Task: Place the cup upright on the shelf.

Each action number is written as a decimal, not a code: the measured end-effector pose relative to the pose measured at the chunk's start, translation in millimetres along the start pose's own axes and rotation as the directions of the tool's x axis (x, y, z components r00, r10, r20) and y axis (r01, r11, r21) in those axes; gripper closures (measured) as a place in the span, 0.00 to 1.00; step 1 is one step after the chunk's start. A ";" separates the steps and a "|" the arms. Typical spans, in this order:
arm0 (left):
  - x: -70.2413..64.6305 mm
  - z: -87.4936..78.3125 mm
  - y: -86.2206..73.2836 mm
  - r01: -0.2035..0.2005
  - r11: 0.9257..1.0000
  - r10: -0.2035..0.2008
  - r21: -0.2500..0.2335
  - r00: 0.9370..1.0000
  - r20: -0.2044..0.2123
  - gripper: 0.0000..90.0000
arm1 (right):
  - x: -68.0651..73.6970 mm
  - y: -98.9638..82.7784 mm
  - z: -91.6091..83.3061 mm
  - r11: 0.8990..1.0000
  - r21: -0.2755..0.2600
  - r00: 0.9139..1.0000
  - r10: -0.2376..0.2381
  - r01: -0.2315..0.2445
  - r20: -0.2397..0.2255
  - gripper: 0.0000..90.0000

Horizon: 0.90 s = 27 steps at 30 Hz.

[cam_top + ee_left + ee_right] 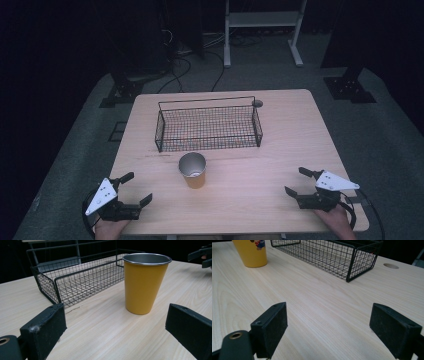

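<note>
We're holding the left gripper (135, 188) and right gripper (296, 182) low at the near corners of the table (280, 125), both w/ jaws spread wide and gripping nothing. The yellow cup (193, 170) is standing upright btwn them near the middle, well apart from both. It's sitting just in front of the black wire basket (207, 125), not touching it afaict.

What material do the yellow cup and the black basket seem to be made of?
The cup: probably metal, with a bare steel-grey rim and inside, and a matte yellow coating outside. The basket: thin wire mesh on a thicker wire frame, likely black-coated metal. It stands on a light wood-grain table, perhaps laminate.
</note>
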<state>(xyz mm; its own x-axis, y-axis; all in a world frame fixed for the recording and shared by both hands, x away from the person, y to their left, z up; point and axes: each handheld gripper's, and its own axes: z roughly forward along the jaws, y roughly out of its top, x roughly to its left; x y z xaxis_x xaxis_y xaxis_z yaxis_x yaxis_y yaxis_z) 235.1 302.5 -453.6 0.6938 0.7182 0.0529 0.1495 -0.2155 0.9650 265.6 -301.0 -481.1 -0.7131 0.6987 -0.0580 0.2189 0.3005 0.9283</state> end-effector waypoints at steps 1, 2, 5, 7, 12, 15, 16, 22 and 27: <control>-1.0 1.0 0.1 -0.003 1.000 0.003 0.002 1.000 0.004 0.02 | 0.2 0.0 0.0 1.000 -0.001 1.000 -0.001 0.001 0.000 0.15; -1.0 1.0 0.1 -0.003 1.000 0.003 0.002 1.000 0.004 0.02 | 0.2 0.0 0.0 1.000 -0.001 1.000 -0.001 0.001 0.000 0.15; -2.6 2.8 0.3 -0.010 1.000 0.010 0.007 1.000 0.013 0.02 | 1.0 0.0 0.1 1.000 0.000 1.000 -0.011 0.011 0.005 0.15; -3.8 4.2 0.8 -0.015 1.000 0.015 0.010 1.000 0.021 0.02 | 1.2 0.1 0.2 1.000 0.002 1.000 -0.011 0.011 0.007 0.15; -5.5 7.9 2.0 -0.024 1.000 0.024 0.015 0.999 0.037 0.02 | 1.5 0.3 0.8 1.000 0.006 1.000 -0.016 0.016 0.011 0.15; -7.8 11.9 3.2 -0.032 0.999 0.031 0.018 0.998 0.052 0.02 | 1.9 0.4 1.0 1.000 0.010 1.000 -0.019 0.019 0.013 0.15; -8.6 13.3 3.7 -0.033 0.999 0.032 0.021 0.998 0.056 0.02 | 2.1 0.4 1.0 1.000 0.011 1.000 -0.019 0.019 0.014 0.15; -12.4 22.5 8.1 -0.051 0.998 0.048 0.027 0.995 0.084 0.02 | 2.2 0.5 1.2 1.000 0.013 1.000 -0.019 0.019 0.014 0.15; -15.2 31.3 10.8 -0.057 0.998 0.052 0.039 0.992 0.112 0.02 | 2.2 0.6 1.3 1.000 0.014 1.000 -0.018 0.018 0.017 0.15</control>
<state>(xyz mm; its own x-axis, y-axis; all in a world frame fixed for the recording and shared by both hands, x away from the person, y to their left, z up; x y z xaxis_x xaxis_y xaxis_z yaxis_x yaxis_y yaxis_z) 248.2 268.5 -452.0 0.7750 0.6276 0.0739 0.1372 -0.2813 0.9497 265.0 -298.5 -481.2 -0.7058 0.7037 -0.0811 0.2152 0.3220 0.9220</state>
